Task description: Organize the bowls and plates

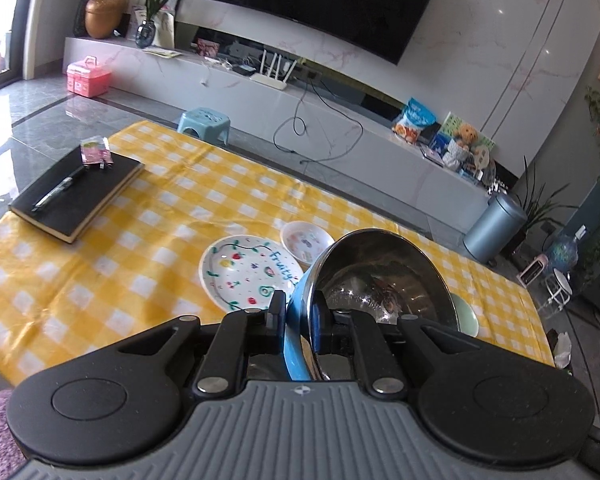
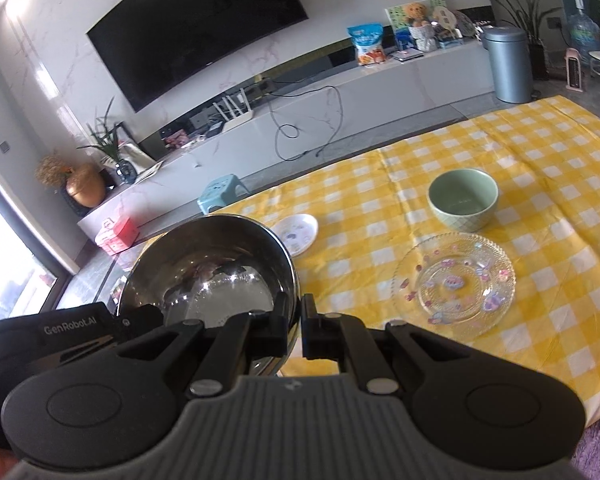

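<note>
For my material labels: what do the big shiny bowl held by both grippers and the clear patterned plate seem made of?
Shiny blue-sided bowl: looks like polished stainless steel inside, mirror reflections; blue outer coating. Clear patterned plate: probably pressed glass, since the checked cloth shows through; possibly clear plastic.

"Fruity" on painted plate [image 1: 249,270]; "GenRobot.AI" on left tongs [image 2: 70,326]

A black notebook [image 1: 78,194] with a pen [image 1: 58,192] lies on the yellow checked tablecloth [image 1: 148,240].

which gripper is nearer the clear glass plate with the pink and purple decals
Right. The right gripper, clamped on the steel bowl rim, sits just left of the clear glass plate. The left gripper grips the bowl's opposite rim, farther from the plate.
</note>
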Demonstrator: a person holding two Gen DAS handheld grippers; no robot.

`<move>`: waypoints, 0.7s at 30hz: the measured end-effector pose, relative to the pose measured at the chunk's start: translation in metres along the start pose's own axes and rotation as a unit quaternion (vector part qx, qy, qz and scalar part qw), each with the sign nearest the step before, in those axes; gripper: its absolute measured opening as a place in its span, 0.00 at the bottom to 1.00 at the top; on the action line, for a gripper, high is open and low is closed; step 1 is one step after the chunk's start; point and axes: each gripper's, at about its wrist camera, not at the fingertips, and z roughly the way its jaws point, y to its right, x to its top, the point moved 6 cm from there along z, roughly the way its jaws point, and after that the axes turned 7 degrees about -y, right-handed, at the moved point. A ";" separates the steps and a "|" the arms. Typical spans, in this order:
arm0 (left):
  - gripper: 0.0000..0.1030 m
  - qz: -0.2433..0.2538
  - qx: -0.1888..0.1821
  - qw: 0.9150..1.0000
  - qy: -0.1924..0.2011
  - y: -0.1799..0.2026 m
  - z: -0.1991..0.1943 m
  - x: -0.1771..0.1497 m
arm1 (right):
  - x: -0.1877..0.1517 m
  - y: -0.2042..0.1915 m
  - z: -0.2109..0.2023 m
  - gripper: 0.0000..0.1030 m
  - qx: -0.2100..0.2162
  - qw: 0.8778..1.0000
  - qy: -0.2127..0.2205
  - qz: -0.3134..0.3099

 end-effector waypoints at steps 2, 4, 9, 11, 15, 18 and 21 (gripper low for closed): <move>0.13 -0.004 0.002 1.000 0.003 -0.008 -0.008 -0.003 | -0.007 -0.008 -0.007 0.03 0.005 1.000 0.000 -0.008; 0.13 -0.012 0.005 1.000 0.004 -0.020 -0.016 -0.006 | -0.013 -0.017 -0.011 0.03 0.014 1.000 -0.003 -0.014; 0.14 -0.039 0.013 0.999 0.007 -0.051 -0.031 -0.010 | -0.029 -0.037 -0.013 0.03 0.048 0.998 -0.031 -0.016; 0.14 -0.054 0.011 0.999 0.000 -0.060 -0.032 -0.012 | -0.035 -0.044 -0.011 0.03 0.051 0.998 -0.039 -0.022; 0.15 -0.062 0.010 0.998 -0.014 -0.071 -0.027 -0.021 | -0.043 -0.048 -0.006 0.03 0.047 0.997 -0.055 -0.025; 0.15 -0.063 0.003 0.998 -0.031 -0.072 -0.017 -0.029 | -0.046 -0.044 -0.003 0.03 0.036 0.997 -0.057 -0.022; 0.15 -0.067 -0.003 0.997 -0.049 -0.072 -0.005 -0.035 | -0.046 -0.037 0.002 0.03 0.022 0.998 -0.058 -0.017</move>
